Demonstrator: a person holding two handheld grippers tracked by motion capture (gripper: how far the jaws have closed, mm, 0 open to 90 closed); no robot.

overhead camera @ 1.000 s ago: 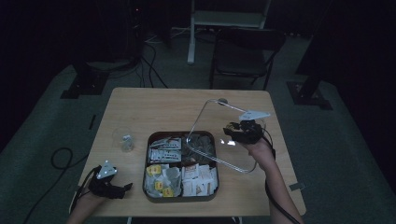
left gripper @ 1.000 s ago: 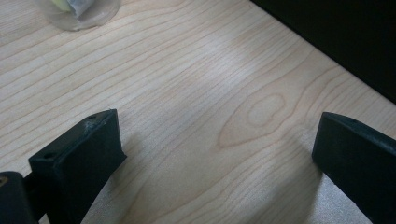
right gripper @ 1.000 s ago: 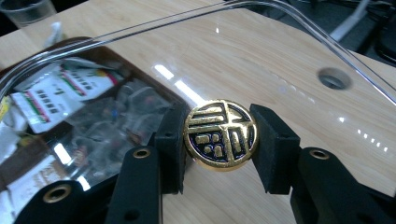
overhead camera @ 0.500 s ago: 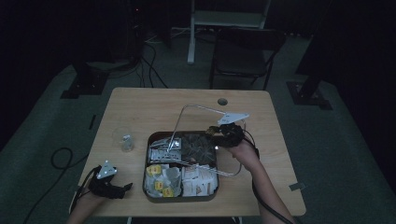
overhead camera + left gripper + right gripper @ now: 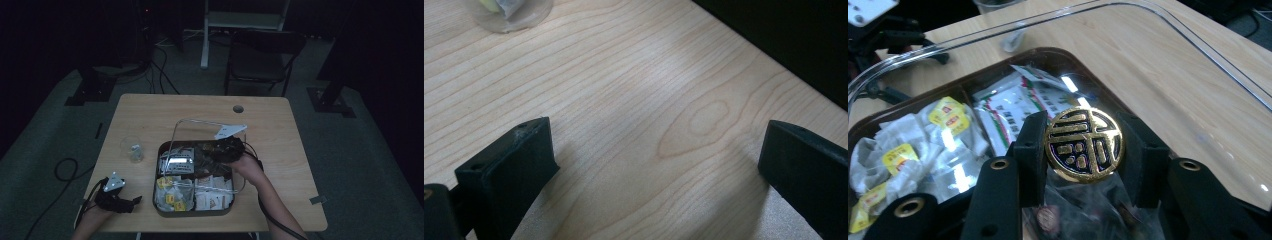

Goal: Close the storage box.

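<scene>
We take the brown tray [image 5: 159,200] of tea bags as our landmark, near the front edge of the wooden table [image 5: 150,115]. Our right gripper [image 5: 1083,150] pinches the round knob [image 5: 1084,145] of the clear lid [image 5: 200,125], and the knob sits squarely between the two black jaws, which press on it from both sides. The knob is dark with a raised gold seal-style character on its face; we cannot read what it says. The lid hangs tilted over the tray, its far edge raised above the table behind the tray, its near part low over the compartments. Inside the tray, the near-left compartment holds white tea bags [image 5: 908,150] with yellow tags that bear small red marks, too small to read. The compartment behind them holds white sachets [image 5: 1013,107] with green and red print, also too small to read. Left of the tray, well apart from it at the table's front corner, our left gripper [image 5: 651,155] rests low over bare wood with its jaws spread wide and nothing between them. A small clear cup [image 5: 132,149] stands just left of the tray.
</scene>
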